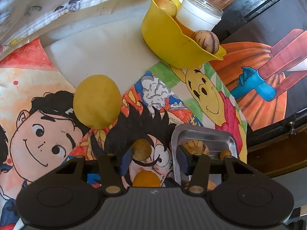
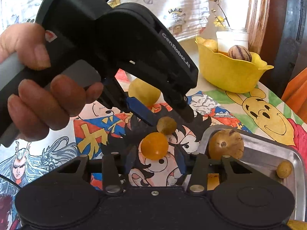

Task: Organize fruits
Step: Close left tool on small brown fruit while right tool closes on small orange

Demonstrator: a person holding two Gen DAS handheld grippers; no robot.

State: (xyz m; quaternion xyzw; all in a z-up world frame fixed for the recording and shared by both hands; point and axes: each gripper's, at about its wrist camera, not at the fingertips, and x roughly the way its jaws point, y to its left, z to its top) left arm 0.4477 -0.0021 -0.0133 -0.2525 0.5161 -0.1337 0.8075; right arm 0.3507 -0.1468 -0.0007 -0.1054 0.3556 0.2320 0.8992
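Note:
A small tan round fruit (image 1: pixel 141 149) lies on the cartoon-printed table cover. My left gripper (image 1: pixel 153 161) stands open around it; the fruit sits close against the left blue pad (image 1: pixel 125 161), and the other pad is clear of it. The right wrist view shows this gripper (image 2: pixel 170 119) coming down from the upper left in a person's hand (image 2: pixel 38 99), with the tan fruit (image 2: pixel 166 125) at its tips. An orange round fruit (image 2: pixel 154 145) lies just in front of it. My right gripper (image 2: pixel 155 162) is open around that fruit without pressing it.
A metal tray (image 2: pixel 293 153) on the right holds a striped tan fruit (image 2: pixel 226 143) and a small tan one (image 2: pixel 284 169). A large yellow fruit (image 1: pixel 96 101) lies further back. A yellow bowl (image 1: pixel 168 46) holds fruits, with a white jar (image 1: pixel 197 17) at its back.

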